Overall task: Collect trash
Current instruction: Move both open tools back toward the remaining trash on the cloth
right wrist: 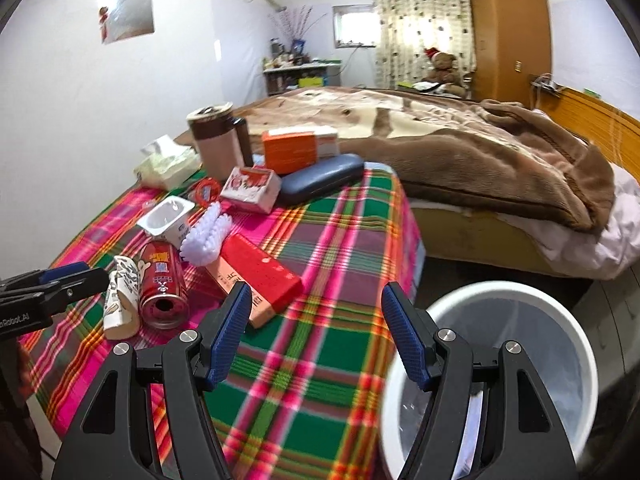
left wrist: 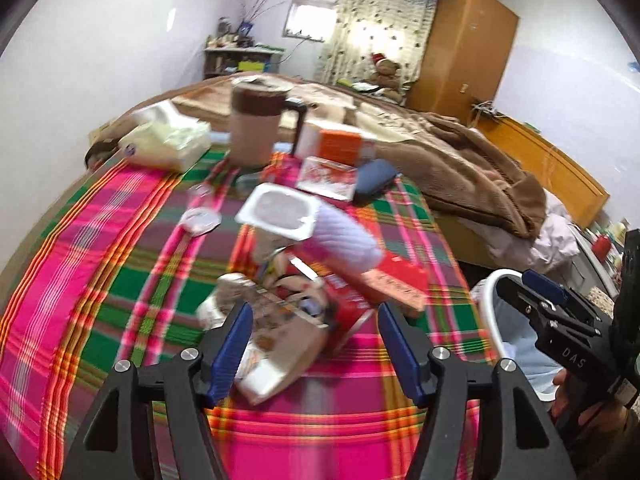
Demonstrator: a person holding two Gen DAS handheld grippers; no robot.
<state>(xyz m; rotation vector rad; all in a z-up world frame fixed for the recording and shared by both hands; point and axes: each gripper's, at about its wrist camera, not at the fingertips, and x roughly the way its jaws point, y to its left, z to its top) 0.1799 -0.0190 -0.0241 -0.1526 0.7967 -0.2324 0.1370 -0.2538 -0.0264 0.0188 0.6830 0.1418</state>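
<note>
On the plaid tablecloth (right wrist: 320, 344) lie a crumpled printed paper cup (left wrist: 264, 340) (right wrist: 122, 300), a red can (left wrist: 340, 304) (right wrist: 162, 288) on its side, a white yogurt cup (left wrist: 280, 212) (right wrist: 166, 218), a white brush (left wrist: 344, 240) (right wrist: 208, 236) and a red box (left wrist: 396, 280) (right wrist: 256, 276). My left gripper (left wrist: 316, 312) (right wrist: 92, 274) is open, just short of the paper cup and can, pads touching nothing. My right gripper (right wrist: 316, 290) (left wrist: 516, 280) is open and empty over the table's near corner. The white bin (right wrist: 492, 292) (left wrist: 490, 300) stands beside it.
Further back stand a brown lidded mug (right wrist: 216, 140), a tissue pack (right wrist: 168, 166), an orange box (right wrist: 296, 150), a red-and-white box (right wrist: 250, 186), a blue-grey glasses case (right wrist: 320, 178) and a round lid (left wrist: 199, 220). A bed with a brown blanket (right wrist: 480, 152) borders the table.
</note>
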